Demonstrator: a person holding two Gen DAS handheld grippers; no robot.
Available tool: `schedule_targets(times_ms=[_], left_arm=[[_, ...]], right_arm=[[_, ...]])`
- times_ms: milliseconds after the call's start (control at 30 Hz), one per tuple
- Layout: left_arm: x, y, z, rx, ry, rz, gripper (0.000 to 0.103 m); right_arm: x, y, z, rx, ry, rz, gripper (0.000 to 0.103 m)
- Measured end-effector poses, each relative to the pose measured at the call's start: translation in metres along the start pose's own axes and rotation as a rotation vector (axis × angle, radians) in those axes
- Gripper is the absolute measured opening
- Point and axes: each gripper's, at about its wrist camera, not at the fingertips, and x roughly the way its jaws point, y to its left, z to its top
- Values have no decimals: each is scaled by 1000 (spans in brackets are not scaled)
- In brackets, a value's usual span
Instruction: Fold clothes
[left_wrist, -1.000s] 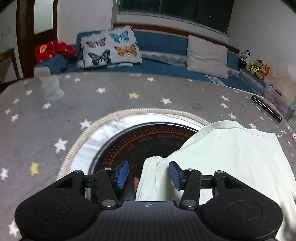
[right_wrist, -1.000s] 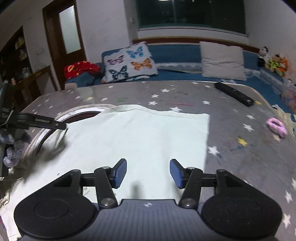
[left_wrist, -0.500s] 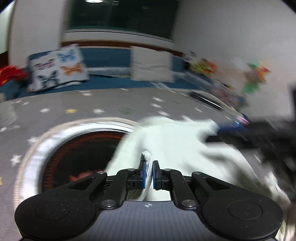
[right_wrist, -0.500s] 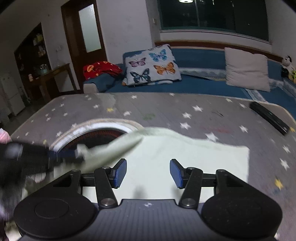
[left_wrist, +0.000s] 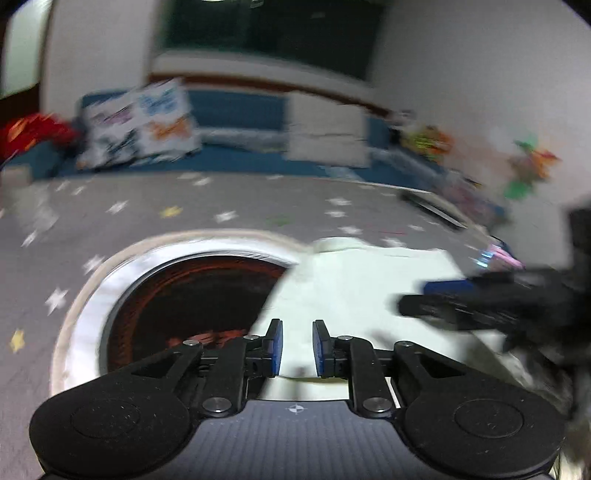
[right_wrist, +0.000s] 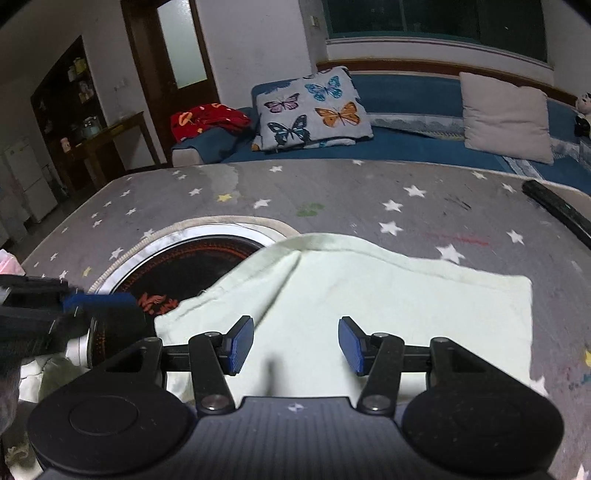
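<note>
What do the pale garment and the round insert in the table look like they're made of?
Pale garment: soft matte fabric, probably cotton knit; it drapes and creases in rounded folds. Round insert: dark glossy surface with orange markings and a shiny metal-looking ring, possibly glass; the exact material is unclear.

A: Left gripper (left_wrist: 296, 349), looks?
B: Black body, matte. Two round lobes at the sides w/ shallow disc insets. Ribbed grey deck in the middle, small white crosshair mark on it.
A: Fingers (left_wrist: 275, 347)?
B: Blue pads on black angled link arms. Silver pivot screws, two per side.
A: Right gripper (right_wrist: 296, 344) same build?
B: Same. Black lobes, ribbed deck, crosshair mark, blue pads, silver screws at link joints. Triangular cut-outs in the outer links.
A: Left unit seen from the right cam?
B: Blurred. Black bar w/ blue strip at frame edge. No cables or sleeves readable.
</note>
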Motion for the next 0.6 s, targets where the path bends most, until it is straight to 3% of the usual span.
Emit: schedule_targets(times_ms=[67,133,167,267,367,433,500,600], left_arm=[[12,4,1,-13,29,45,20],[20,6,0,0,51,72,35],[23,6,-1,7,59,82,49],[30,5,-5,17,78,109,51],[35,4,-8,13,87,112,44],[36,2,-7,15,86,102,31],[37,2,-6,17,82,95,11],[36,2,0,28,62,95,6]], right_arm=[[-5,-4,-3,1,-4,-12,52],[-9,-8,-6,-7,-10,-29,52],[-12,-9,-7,-11,-13,-37,52],[-17,-18,-11,-4,-18,-60,52],[-21,-28,-14,17,-20,-83,52],[-24,-35,-17,31,-22,-99,52],[-26,-42,-18,46,-25,-112,52],[-28,-56,-20,70,-31,-144,52]])
